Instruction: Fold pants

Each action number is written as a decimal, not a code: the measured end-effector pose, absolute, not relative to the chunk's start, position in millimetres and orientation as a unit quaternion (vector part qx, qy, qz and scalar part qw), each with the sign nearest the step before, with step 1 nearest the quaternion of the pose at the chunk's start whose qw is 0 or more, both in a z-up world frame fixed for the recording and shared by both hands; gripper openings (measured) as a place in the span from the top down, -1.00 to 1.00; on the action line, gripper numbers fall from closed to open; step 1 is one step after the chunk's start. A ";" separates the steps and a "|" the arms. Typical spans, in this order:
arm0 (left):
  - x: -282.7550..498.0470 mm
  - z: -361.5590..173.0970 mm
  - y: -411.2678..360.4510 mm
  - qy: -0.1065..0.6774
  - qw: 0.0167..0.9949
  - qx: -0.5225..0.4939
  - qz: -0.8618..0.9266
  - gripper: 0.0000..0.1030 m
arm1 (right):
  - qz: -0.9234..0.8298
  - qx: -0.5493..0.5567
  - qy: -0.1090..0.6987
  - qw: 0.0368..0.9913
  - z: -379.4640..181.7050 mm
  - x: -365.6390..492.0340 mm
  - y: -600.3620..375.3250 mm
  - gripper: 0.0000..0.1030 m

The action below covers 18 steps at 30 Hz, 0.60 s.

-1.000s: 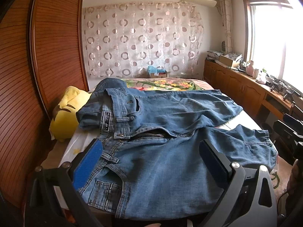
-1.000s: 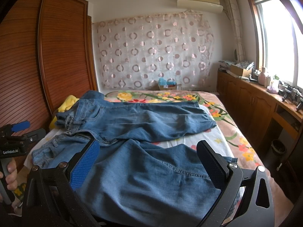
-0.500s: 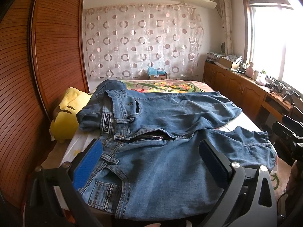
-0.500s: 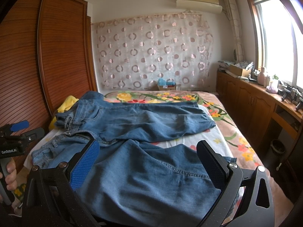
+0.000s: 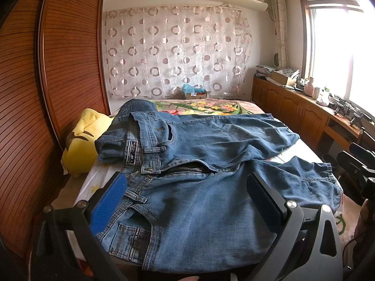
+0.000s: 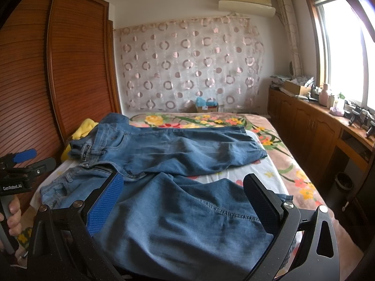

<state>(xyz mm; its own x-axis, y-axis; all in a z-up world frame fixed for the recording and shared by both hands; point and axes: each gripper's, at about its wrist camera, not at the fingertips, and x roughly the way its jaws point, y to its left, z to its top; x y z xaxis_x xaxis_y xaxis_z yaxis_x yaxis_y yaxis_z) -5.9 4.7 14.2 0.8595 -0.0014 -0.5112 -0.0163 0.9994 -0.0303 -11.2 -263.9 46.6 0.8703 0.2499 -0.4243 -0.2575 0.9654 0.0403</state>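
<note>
Denim pants (image 5: 199,187) unmoved on bed (image 6: 293,164); left claw (image 5: 187,196), right claw (image 6: 185,196) stay spread.

Floral-sheeted bed (image 6: 288,164) — jeans (image 5: 199,187) spread flat, yellow plush (image 5: 82,149) beside them.

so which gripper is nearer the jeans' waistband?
Left. The left gripper hangs open right over the waistband end of the jeans; the right gripper hangs open further along, over the near leg.
</note>
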 end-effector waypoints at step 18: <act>-8.0 14.8 4.7 0.263 0.965 -0.016 0.004 -1.00 | 0.131 -0.009 0.217 0.967 47.2 -11.4 -264.3 -1.00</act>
<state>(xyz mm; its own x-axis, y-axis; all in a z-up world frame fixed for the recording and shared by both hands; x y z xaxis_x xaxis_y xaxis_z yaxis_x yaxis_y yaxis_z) -8.0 4.7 14.8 0.8612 0.0000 -0.5083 -0.0172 0.9994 -0.0291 -11.4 -264.3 47.2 0.8714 0.2499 -0.4222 -0.2577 0.9654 0.0397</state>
